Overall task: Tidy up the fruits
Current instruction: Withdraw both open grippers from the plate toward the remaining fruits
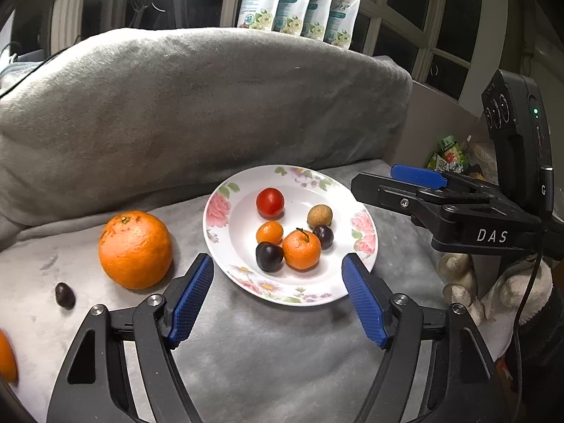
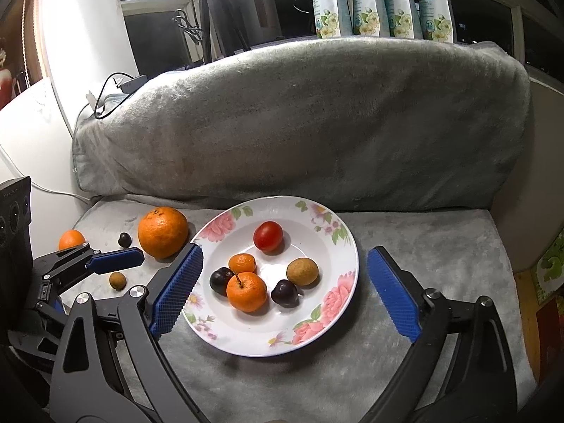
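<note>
A white shallow plate with pink floral rim (image 2: 347,246) sits on a grey plush blanket-covered seat (image 2: 440,246), close in front of a fat grey plush cushion (image 2: 299,123). On the plate lie a red cherry tomato (image 2: 268,235), a small orange kumquat (image 2: 242,263), a stemmed orange mandarin (image 2: 246,291), a tan round longan (image 2: 302,271) and two dark purple plums (image 2: 284,293), all clustered near the middle.

The left gripper (image 1: 277,294) hovers with its blue ribbed fingers (image 1: 192,299) spread wide and holding nothing, straddling the plate's near rim. The right gripper (image 2: 284,290) is likewise spread wide and empty, with the plate between its fingers.

Left of the plate lie a large orange (image 2: 163,232), just beside the rim, a dark purple grape (image 2: 124,239), a second small mandarin (image 2: 71,239) and a second tan longan (image 2: 117,280). Bare blanket stretches right of the plate to the seat's edge.

In the left wrist view that small mandarin is cut off at the frame's left edge. Four white floral-printed pouches (image 2: 380,3) stand behind the cushion, tops cropped.
</note>
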Demonstrator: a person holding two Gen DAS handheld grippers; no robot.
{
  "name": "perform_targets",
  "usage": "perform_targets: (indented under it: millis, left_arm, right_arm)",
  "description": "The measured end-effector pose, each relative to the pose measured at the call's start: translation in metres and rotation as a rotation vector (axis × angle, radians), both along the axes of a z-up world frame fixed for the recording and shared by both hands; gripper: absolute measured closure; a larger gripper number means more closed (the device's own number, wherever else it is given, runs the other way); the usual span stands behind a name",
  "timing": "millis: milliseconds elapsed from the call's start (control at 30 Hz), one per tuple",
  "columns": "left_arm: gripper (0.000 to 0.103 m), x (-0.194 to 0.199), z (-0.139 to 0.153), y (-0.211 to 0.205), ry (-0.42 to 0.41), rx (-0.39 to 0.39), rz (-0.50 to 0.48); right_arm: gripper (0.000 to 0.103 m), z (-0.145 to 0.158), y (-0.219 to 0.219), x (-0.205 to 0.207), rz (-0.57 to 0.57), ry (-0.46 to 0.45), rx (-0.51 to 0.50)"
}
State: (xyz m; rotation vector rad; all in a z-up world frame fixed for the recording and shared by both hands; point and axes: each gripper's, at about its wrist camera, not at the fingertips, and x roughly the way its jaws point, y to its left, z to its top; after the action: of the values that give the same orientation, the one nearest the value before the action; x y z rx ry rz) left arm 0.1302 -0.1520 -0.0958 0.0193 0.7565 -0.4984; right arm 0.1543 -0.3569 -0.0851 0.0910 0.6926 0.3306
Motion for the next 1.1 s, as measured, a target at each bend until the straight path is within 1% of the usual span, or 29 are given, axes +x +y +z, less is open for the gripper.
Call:
perform_targets:
  millis: [567,1100]
  left_arm:
    - [0.028,-0.014,0.012,0.009,-0.023,-0.030,0.012]
    - [0.028,-0.025,0.022,0.022,-0.054,-0.037,0.044]
  right_arm:
    - [0.007,0.013,-0.001,-0.018,-0.028,-0.057,0.026]
    - [0.007,0.023,0.004,-0.033,-0.030,-0.081,0.003]
